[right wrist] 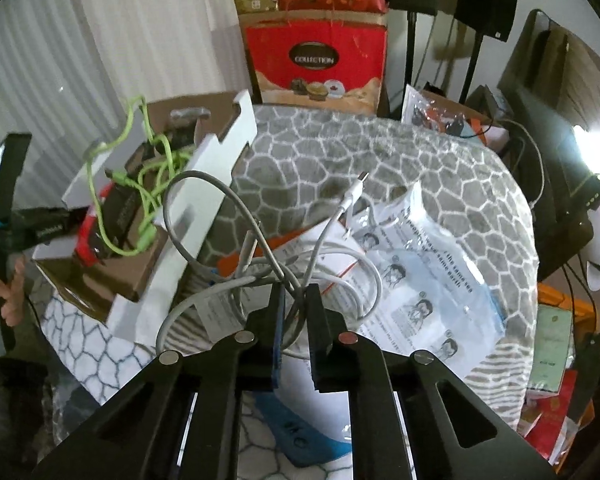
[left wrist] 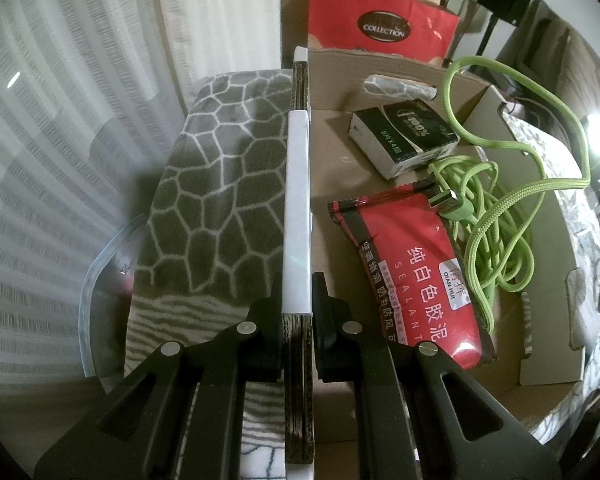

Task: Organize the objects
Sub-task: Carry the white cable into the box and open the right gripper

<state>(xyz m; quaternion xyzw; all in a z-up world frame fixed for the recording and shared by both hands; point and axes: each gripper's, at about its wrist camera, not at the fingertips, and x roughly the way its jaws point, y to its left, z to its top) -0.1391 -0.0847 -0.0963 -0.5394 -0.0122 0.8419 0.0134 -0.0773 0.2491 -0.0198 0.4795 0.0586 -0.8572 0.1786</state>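
Two grippers at a cardboard box

The left gripper squeezes the box wall. The right gripper pinches the grey cable.

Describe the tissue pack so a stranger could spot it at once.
Find the open cardboard box on the patterned blanket. Inside it, beyond the red sealant pouch and beside the green cable, lies the tissue pack: the only small black-and-white block, stamped 100%.
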